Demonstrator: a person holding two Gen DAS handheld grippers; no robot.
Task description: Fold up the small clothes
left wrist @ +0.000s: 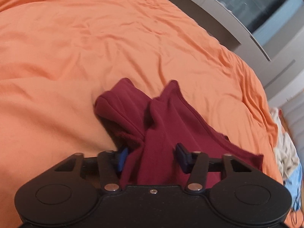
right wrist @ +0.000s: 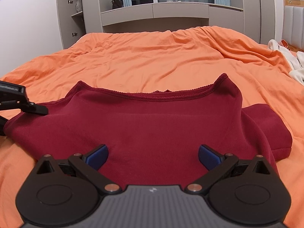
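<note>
A dark red top [right wrist: 152, 123] lies on the orange bed cover [right wrist: 152, 60], its neckline turned away from me and its right side folded over. My right gripper [right wrist: 153, 156] is open just above the near part of the top, holding nothing. My left gripper [left wrist: 152, 158] has its jaws apart with a bunched fold of the same red top [left wrist: 157, 125] lying between the blue pads [left wrist: 122, 157]. It also shows in the right wrist view [right wrist: 24, 102] at the top's left edge.
A pile of pale and light blue clothes [left wrist: 286, 157] lies at the bed's right side, also seen in the right wrist view [right wrist: 296, 64]. Grey cabinets and a window [right wrist: 171, 5] stand behind the bed. A padded headboard [right wrist: 293, 24] is at the far right.
</note>
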